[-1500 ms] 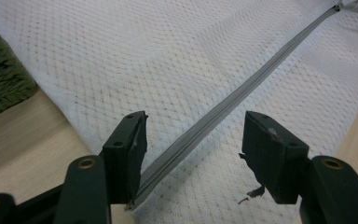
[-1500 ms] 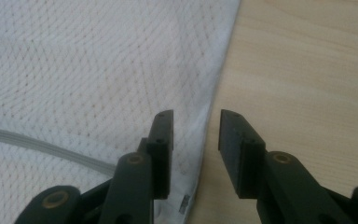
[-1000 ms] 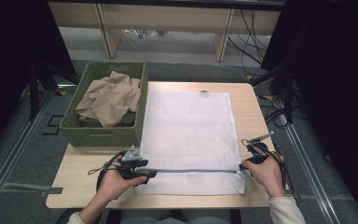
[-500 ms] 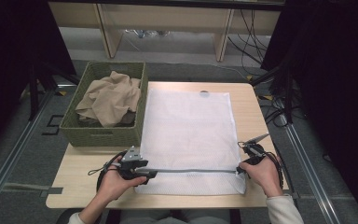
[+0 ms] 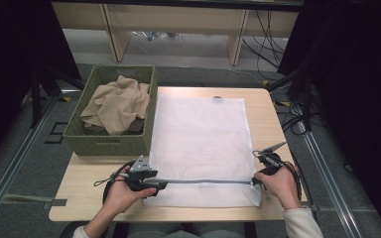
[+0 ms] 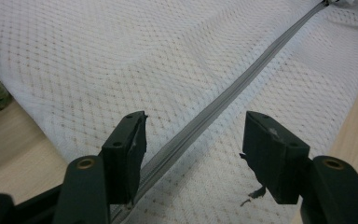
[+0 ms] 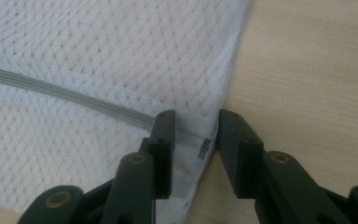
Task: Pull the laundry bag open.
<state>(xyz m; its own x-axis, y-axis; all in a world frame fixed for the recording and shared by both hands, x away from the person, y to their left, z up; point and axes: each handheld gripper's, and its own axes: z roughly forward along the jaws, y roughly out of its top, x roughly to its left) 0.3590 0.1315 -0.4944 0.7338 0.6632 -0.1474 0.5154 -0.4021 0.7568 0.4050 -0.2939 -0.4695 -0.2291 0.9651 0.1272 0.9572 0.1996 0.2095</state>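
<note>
Right fingers: the right gripper (image 7: 193, 140) has its jaws parted around the end of the zipper (image 7: 65, 95), at the mesh bag's edge; they have just been closing, and I cannot tell whether the pads press the fabric.
Left fingers: the left gripper (image 6: 193, 154) is released, jaws well apart, straddling the grey zipper (image 6: 205, 116), which runs up between them; the left jaw sits right against the tape, the right jaw stands clear of it.
Hands: in the high view the left gripper (image 5: 151, 182) sits at the bag's near left corner and the right gripper (image 5: 263, 171) at its right edge, each wrapped in a hand, forearms coming in from below.
Zipper: it stretches straight across the near end of the bag from one gripper to the other (image 5: 203, 181).
Mesh bag: white mesh bag (image 5: 201, 139), lying flat and spread out over the middle of the table (image 5: 79, 198), its far end reaching close to the table's far edge.
Neighbour on the left: a green woven basket (image 5: 106, 144) stands just beside the bag's left edge, holding a crumpled beige cloth (image 5: 116, 101).
In the way: the basket's wall stands close by the left gripper.
Further out: cables (image 5: 297, 116) trail on the floor off the table's right side.
</note>
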